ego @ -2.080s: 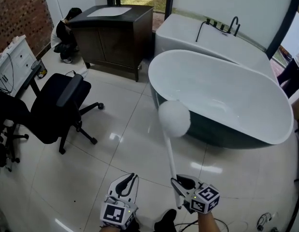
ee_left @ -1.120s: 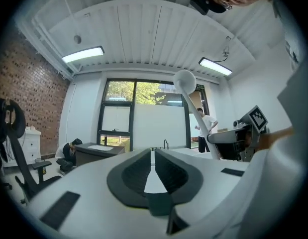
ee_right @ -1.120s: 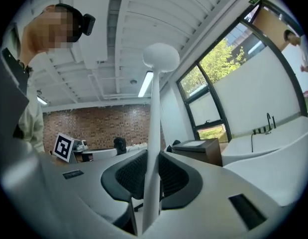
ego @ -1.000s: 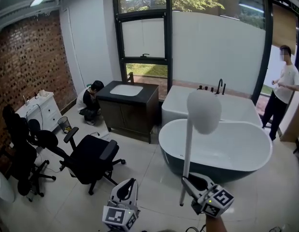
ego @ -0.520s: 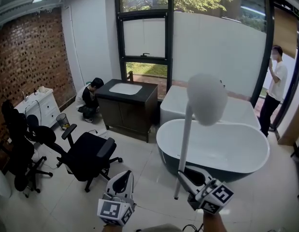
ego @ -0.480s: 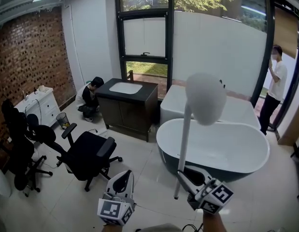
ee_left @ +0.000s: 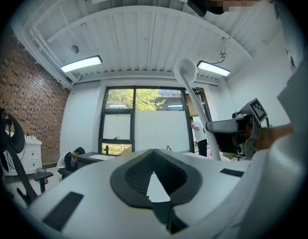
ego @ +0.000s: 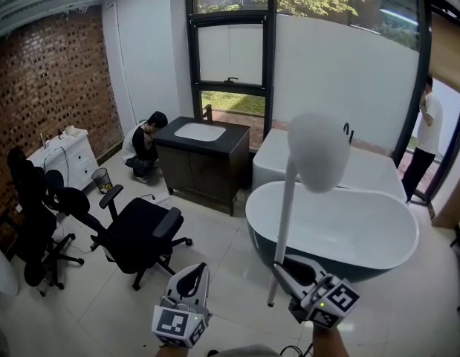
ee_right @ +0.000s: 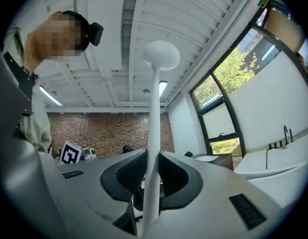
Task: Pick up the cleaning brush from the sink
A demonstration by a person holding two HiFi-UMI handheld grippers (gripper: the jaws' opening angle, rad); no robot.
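I am holding the cleaning brush [ego: 286, 207] up in the air with the right gripper [ego: 284, 273]. Its jaws are squeezing the thin white stick low down, with only a narrow gap between them, and the right gripper view is showing the stick [ee_right: 152, 148] going right up between the two dark pads. The stick is standing almost straight up, leaning a little to the right. The round white head is sitting at the top, high over the near left rim of the big white bathtub [ego: 348, 233]. The brush is not touching the tub.

The left gripper [ego: 198, 269] is hanging near me on the left, well apart from the brush. Its jaws are pressing together at the tips [ee_left: 154, 152] with nothing between them.

Farther to the left a black office chair [ego: 140, 236] is standing on the shiny floor. A dark cabinet [ego: 203, 162] with a white sink top is standing by the far window.
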